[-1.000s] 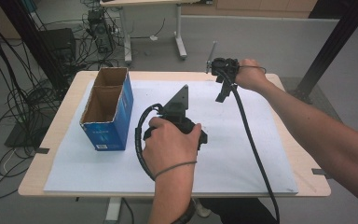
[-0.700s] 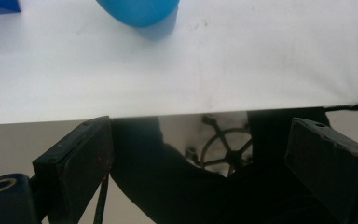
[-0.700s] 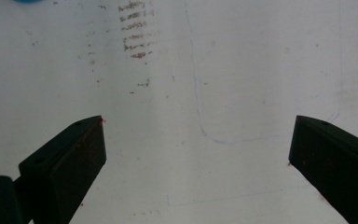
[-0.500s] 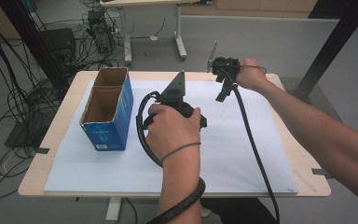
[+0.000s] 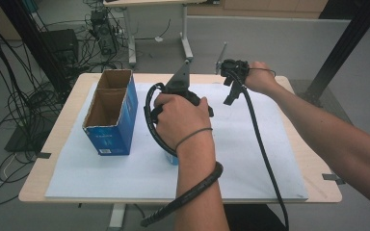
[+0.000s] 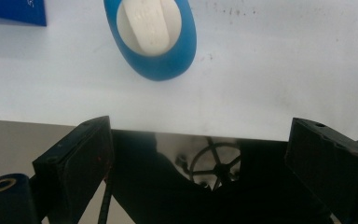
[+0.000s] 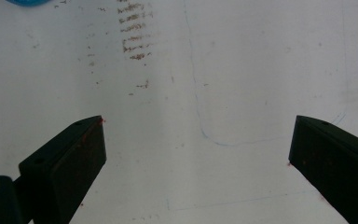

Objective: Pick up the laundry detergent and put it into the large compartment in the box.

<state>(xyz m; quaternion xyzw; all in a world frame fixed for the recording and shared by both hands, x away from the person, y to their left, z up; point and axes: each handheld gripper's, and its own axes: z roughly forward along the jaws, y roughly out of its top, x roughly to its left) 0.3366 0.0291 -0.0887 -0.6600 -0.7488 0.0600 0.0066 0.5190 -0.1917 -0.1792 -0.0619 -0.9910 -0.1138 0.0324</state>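
Observation:
A blue oval holder [image 6: 153, 37] with a white block in it lies on the white sheet [image 5: 250, 159]. In the high view that holder [image 5: 171, 158] peeks out from under my left wrist. My left gripper [image 6: 198, 140] hangs over the sheet's near part, aimed back toward the table's near edge. Its jaws stand wide open and empty, and the holder lies beyond them, apart. The grey plate [image 5: 180, 79] on top of it sticks up above my hand. At the far right of the sheet, my right gripper [image 5: 231, 85] points down, open, with nothing between its jaws [image 7: 196, 140].
An open blue cardboard box [image 5: 111, 113], with two compartments, stands at the left of the sheet; its corner [image 6: 11, 11] shows beside the holder. Pencil outlines and smudges mark the sheet [image 7: 191, 74]. Cables trail from both grippers across the table.
My left hand has carried its gripper away from the near edge toward the middle of the table, uncovering the blue holder under the wrist. The right gripper has hardly moved.

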